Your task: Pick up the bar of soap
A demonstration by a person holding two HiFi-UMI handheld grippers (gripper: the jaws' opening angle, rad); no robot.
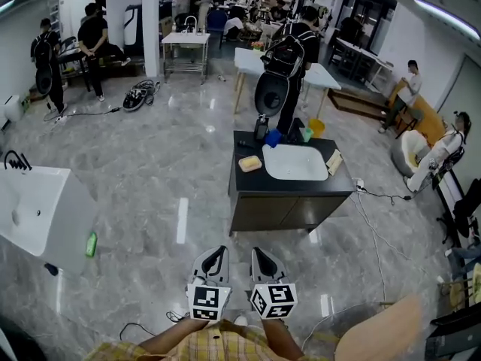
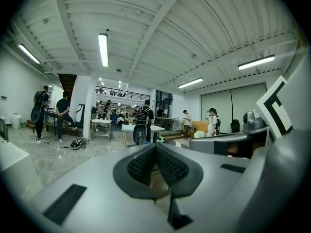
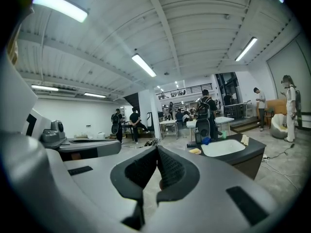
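A glossy grey marble-look floor [image 1: 150,164] spreads wide. On it stands a dark rectangular counter [image 1: 293,187] with a white basin [image 1: 295,162], rounded at the corners, set into its top. Low in the head view, the left hand-held gripper [image 1: 219,252] and right hand-held gripper [image 1: 258,253], grey plastic bearing black-and-white square markers, are both clenched on nothing, their ribbed black jaws pressed together. The bar of soap [image 1: 249,163], pale yellow and blocky, lies near the counter's left edge, just beside the basin.

The left tongs [image 1: 216,253] and right tongs [image 1: 258,253] are grey with black ribbed pads [image 3: 170,169]. Behind each sits a black-and-white marker cube [image 1: 209,301], and behind that, yellow checked sleeves [image 1: 218,344].
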